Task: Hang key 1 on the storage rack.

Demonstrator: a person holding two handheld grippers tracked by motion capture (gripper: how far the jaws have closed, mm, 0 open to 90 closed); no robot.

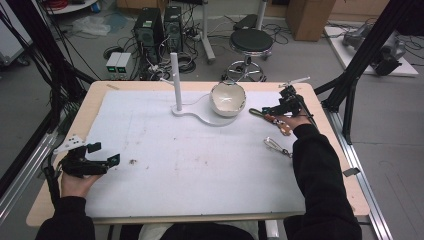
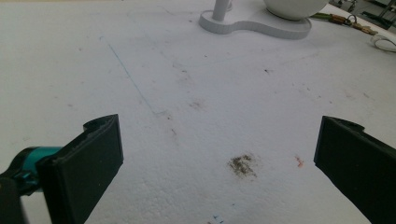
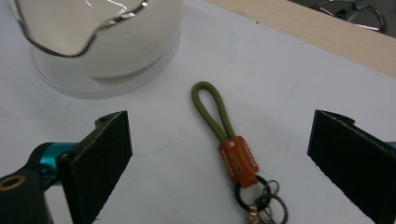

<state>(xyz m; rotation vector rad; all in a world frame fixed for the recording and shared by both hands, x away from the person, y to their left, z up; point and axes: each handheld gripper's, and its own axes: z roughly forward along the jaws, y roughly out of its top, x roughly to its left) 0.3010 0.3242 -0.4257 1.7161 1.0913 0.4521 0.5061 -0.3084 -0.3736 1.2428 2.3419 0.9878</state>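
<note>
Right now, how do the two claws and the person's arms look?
Both sleeves are black and long. The left claw and the right claw are black, each with two flat, rectangular black jaws and a teal metal part at the base. The left one carries a pale three-cornered plate on top.

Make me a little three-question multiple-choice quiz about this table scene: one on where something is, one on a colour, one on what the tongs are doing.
1. Where does the keychain lie?
A. Inside the bowl
B. On the white mat beside the bowl
C. On the floor

2. What colour is the keychain's cord loop?
A. Olive green
B. Bright blue
C. Pink

3. How do the right tongs stand?
A. Shut on the keychain
B. Shut on nothing
C. Open, one jaw on each side of the keychain

Answers:
1. B: it lies flat on the white mat, near the white bowl.
2. A: the loop above the orange leather tab is olive green.
3. C: both jaws stand apart, clear of the keychain.
</note>
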